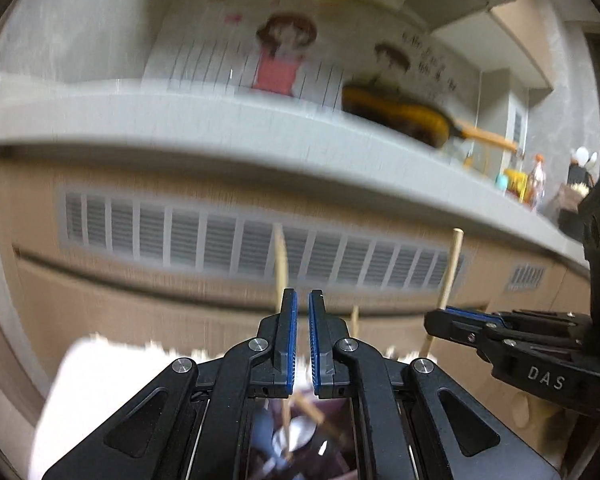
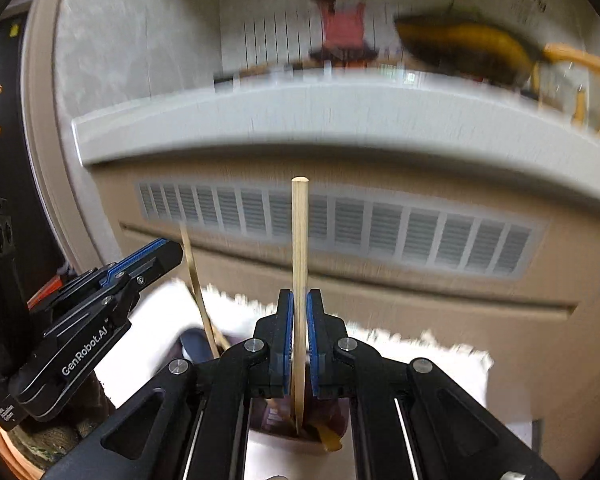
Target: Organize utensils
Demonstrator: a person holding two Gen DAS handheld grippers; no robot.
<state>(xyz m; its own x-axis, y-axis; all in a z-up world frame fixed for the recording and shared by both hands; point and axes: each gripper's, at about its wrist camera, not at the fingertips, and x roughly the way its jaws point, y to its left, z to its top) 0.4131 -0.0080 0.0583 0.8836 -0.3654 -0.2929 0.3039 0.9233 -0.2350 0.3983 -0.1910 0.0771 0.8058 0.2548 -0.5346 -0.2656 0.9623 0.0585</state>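
My right gripper (image 2: 299, 308) is shut on an upright wooden chopstick (image 2: 299, 240), whose lower end reaches into a dark purple cup (image 2: 332, 420) below. A second wooden chopstick (image 2: 196, 280) leans in the same cup to the left. My left gripper (image 1: 303, 308) has its jaws nearly together with nothing between them; a chopstick (image 1: 281, 264) stands just behind its left finger. Below the left gripper the cup (image 1: 296, 432) holds sticks and a metal spoon. In the left wrist view the right gripper (image 1: 460, 320) holds its chopstick (image 1: 450, 268) at the right.
A white fluffy cloth (image 2: 420, 356) lies under the cup. Ahead is a grey counter edge (image 1: 220, 128) above a brown cabinet with a vent grille (image 1: 220, 240). A yellow-black pan (image 1: 400, 116) and small bottles (image 1: 536, 180) sit on the counter.
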